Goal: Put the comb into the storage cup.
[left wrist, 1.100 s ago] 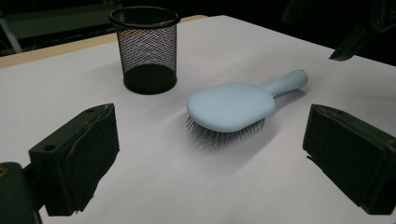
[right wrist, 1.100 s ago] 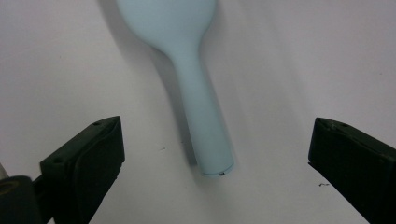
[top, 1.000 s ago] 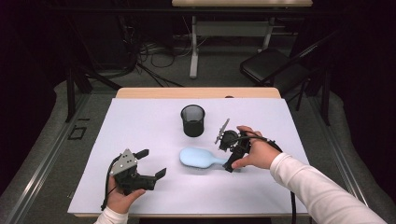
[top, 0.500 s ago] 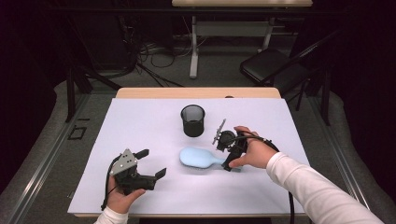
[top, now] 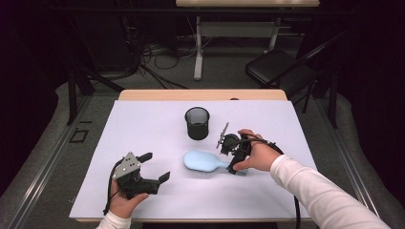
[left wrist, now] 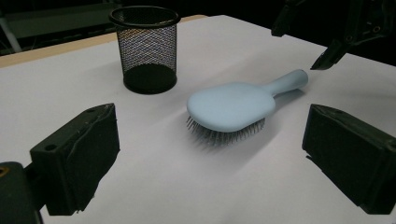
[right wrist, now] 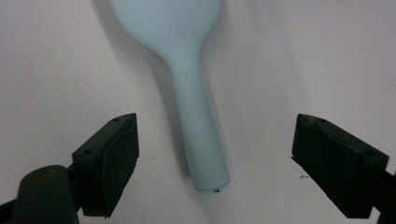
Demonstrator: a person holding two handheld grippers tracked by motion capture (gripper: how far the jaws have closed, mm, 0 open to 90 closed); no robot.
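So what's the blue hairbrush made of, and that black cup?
The hairbrush looks like smooth matte plastic: an even pale blue with soft sheen, and thin bristles underneath, maybe metal or nylon. The cup seems to be black wire mesh, probably metal; you can see through it.

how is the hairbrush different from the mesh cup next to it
The hairbrush is pale blue and solid; the mesh cup is black see-through wire. The hairbrush lies flat, bristles down, while the mesh cup stands upright with its mouth open to the top. The hairbrush is long with a thin handle; the mesh cup is round. Both rest on the white table, apart from each other.
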